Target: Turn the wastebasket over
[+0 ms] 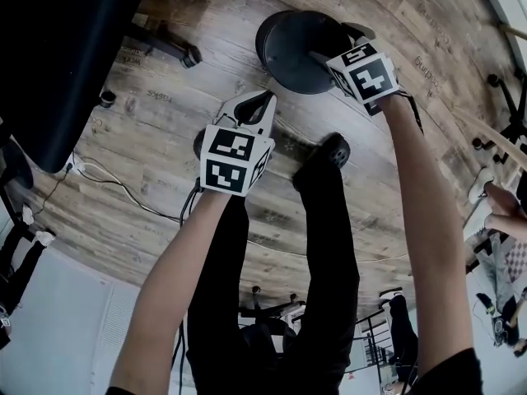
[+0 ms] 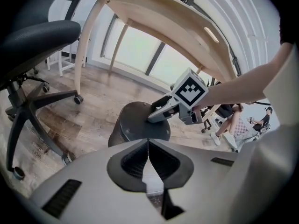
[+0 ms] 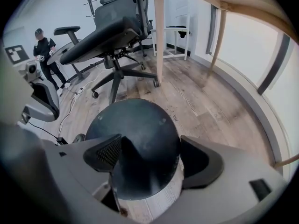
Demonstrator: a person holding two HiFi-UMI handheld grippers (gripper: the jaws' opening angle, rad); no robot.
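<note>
The dark wastebasket (image 1: 292, 52) stands upside down on the wooden floor, its round solid base facing up and its mesh side (image 2: 117, 134) showing below. My right gripper (image 1: 336, 44) hovers over the far right part of that base, open. In the right gripper view the base (image 3: 135, 134) fills the gap between the two spread pads (image 3: 105, 153) without either one pressing on it. My left gripper (image 1: 259, 105) is shut and empty, a short way on the near side of the basket; its closed tips (image 2: 148, 146) point toward the basket and the right gripper (image 2: 159, 113).
A black office chair (image 3: 112, 36) on castors stands left of the basket. A light wooden table (image 2: 177, 27) with slanted legs rises behind it. A cable (image 1: 123, 188) runs over the floor at the left. The holder's legs and shoes (image 1: 333, 151) are near the basket. Another person (image 3: 44, 45) stands far back.
</note>
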